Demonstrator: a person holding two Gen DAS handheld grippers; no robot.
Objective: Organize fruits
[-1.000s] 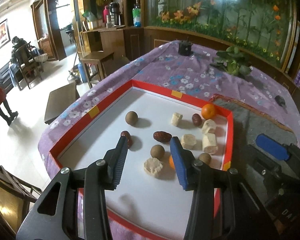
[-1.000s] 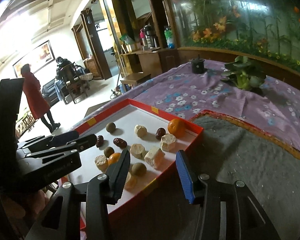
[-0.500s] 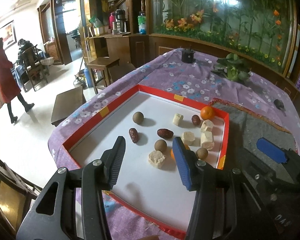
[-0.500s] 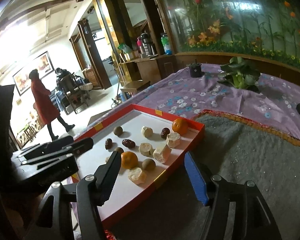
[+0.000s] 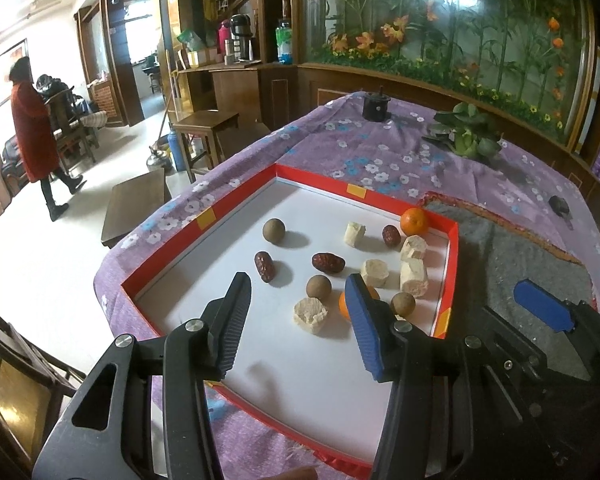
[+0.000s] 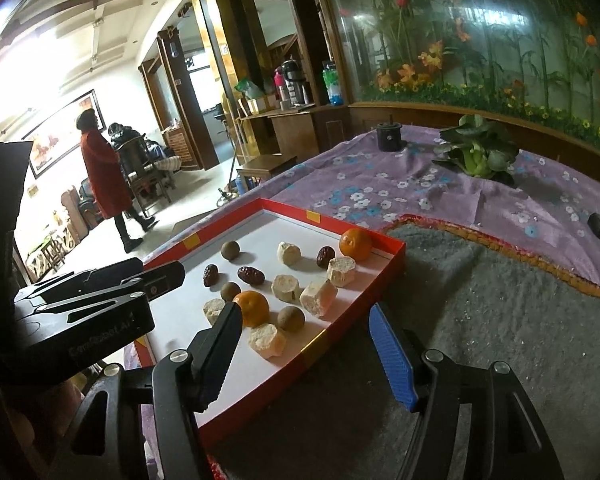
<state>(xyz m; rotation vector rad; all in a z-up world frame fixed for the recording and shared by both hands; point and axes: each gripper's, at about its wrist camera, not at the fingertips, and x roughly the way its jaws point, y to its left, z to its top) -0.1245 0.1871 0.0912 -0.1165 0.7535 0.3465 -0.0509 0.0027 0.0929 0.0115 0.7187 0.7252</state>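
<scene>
Round brown fruits [image 5: 319, 286], dark red dates [image 5: 328, 262], pale cut chunks [image 5: 310, 314] and two oranges [image 6: 252, 307] lie clustered toward the right wall of the shallow red-rimmed white tray [image 5: 236, 210]; its near-left floor is bare. The left gripper [image 5: 298, 320] hangs spread over that bare floor, holding nothing. The right gripper [image 6: 306, 354] is spread, empty, straddling the tray's right edge above the grey mat [image 6: 500, 304]. Flowered purple cloth [image 5: 380, 160] stretches beyond.

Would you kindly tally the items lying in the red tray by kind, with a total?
Oranges: 2
Red dates: 3
Round brown fruits: 3
Pale cream chunks: 6
Total in the red tray: 14
</scene>
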